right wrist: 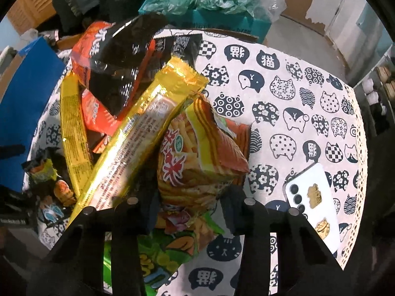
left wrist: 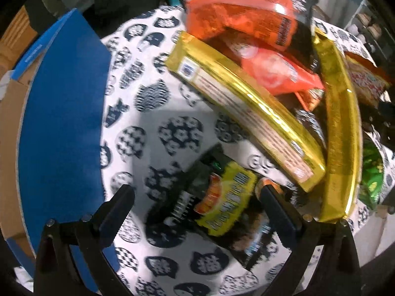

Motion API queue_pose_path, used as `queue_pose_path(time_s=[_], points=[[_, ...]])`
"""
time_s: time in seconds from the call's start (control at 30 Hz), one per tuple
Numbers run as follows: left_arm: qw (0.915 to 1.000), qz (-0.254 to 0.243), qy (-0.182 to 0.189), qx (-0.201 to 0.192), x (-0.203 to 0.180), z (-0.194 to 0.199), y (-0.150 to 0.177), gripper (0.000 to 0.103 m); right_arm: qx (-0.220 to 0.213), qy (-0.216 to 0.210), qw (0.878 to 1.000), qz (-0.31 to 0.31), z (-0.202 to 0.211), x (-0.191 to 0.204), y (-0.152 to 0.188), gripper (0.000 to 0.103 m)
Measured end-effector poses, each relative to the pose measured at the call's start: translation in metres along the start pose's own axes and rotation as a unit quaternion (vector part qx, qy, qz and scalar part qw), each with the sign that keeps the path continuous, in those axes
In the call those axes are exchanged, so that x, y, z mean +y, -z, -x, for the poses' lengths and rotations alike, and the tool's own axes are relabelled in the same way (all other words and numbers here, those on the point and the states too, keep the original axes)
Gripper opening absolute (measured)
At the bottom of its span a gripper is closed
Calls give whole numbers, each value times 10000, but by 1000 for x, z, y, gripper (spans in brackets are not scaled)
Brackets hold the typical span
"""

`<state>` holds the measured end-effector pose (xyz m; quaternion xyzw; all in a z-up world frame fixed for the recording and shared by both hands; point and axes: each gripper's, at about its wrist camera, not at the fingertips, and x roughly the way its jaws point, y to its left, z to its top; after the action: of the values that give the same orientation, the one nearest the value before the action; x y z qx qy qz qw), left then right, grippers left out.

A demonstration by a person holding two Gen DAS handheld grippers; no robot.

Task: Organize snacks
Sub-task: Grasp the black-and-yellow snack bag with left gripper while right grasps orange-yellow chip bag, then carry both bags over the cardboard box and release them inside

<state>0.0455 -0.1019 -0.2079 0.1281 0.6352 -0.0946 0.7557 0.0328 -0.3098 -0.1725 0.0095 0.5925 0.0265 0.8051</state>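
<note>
A heap of snack packs lies on a cat-print tablecloth. In the left wrist view my left gripper is open, its fingers on either side of a small black and yellow packet. Beyond it lie two long gold packs and orange bags. In the right wrist view my right gripper has its fingers around an orange fries bag; they look closed on it. A green bag lies under it. A gold pack and a black bag lie to its left.
A blue box stands at the table's left; it also shows in the right wrist view. A white phone lies near the right edge. A teal box with plastic bags is at the back.
</note>
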Motion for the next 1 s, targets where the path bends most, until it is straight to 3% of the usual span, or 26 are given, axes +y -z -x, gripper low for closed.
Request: queue_pose_path(time_s=[0.33,0.47,0.7,1.0], points=[[9982,-560,-156,-134,-38,-17,1,102,-86,19,9999,127,4,2,0,39],[9978,-597,-21,-281,-47,-15,11,74,-201,63,9997,86,12,1,-3,39],[9983,-470,212,-285,-43,-14,11,70,-420,313,9985,174,33,5,-6,38],[9975,-419,226,-524,-32,13,6,70,-691,486,9963,169,63,5,-7,38]])
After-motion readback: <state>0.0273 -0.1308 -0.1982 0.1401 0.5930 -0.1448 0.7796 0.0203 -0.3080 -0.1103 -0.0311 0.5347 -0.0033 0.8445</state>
